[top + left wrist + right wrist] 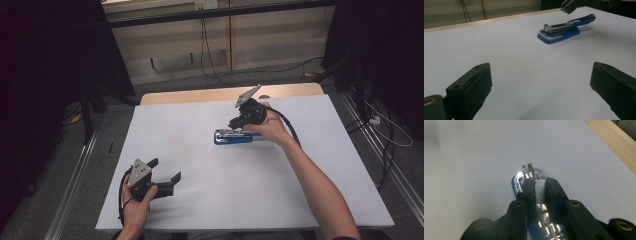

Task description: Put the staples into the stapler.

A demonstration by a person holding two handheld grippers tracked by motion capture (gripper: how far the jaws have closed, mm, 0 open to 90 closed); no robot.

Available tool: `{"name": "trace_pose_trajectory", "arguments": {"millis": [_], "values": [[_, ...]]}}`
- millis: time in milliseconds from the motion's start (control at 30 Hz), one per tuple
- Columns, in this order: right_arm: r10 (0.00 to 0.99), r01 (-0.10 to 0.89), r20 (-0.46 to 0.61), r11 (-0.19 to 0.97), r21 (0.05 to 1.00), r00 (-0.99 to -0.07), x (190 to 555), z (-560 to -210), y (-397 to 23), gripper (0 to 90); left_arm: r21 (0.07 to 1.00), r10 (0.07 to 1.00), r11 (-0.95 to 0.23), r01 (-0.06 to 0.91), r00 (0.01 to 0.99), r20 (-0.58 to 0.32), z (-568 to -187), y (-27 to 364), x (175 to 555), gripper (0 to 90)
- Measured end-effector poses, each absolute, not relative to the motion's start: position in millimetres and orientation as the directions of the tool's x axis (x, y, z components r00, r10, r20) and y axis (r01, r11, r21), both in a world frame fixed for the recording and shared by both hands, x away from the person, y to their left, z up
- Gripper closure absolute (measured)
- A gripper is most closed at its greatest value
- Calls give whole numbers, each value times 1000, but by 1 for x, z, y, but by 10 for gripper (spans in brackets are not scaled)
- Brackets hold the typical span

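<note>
Stapler (233, 136), blue with a chrome magazine, lies flat on the white table (210, 200), a little right of centre and nearer the far edge than the near one. Its long axis runs across the table as the high view shows it. In the left gripper view the stapler's blue top arm is raised at the rear, tilted up from the base, with the metal channel exposed beneath it.

Right gripper (539, 190) is held directly over the stapler, pointing down along its length. Its jaws stand close together and are clamped on a strip of staples (539, 191), a pale ridged block seen between the two black pads. The strip sits just above the open chrome channel; whether it already touches the metal cannot be told from this angle, as glare covers the channel. The person's right hand (270, 127) wraps the gripper body, with the cable trailing back along the forearm.

Left gripper (165, 175) rests low over the near left part of the table, well apart from the stapler. Its jaws are spread wide with nothing between them, only bare table surface. The left hand (137, 202) grips it from below the near edge.

A strip of bare wood (200, 95) shows at the table's far edge.
</note>
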State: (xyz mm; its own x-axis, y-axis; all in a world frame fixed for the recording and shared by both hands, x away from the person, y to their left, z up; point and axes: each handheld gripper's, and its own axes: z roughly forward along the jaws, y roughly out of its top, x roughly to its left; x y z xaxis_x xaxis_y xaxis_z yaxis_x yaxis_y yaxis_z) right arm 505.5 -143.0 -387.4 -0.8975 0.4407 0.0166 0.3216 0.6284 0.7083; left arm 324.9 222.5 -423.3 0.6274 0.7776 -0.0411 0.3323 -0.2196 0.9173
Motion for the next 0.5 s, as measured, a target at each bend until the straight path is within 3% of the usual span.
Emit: {"name": "trace_pose_trajectory", "arguments": {"millis": [500], "values": [[404,302,14,659,689,-914,512,-401,-129,793,918,779,-214,335,625,-46,-423,223,325,41]]}}
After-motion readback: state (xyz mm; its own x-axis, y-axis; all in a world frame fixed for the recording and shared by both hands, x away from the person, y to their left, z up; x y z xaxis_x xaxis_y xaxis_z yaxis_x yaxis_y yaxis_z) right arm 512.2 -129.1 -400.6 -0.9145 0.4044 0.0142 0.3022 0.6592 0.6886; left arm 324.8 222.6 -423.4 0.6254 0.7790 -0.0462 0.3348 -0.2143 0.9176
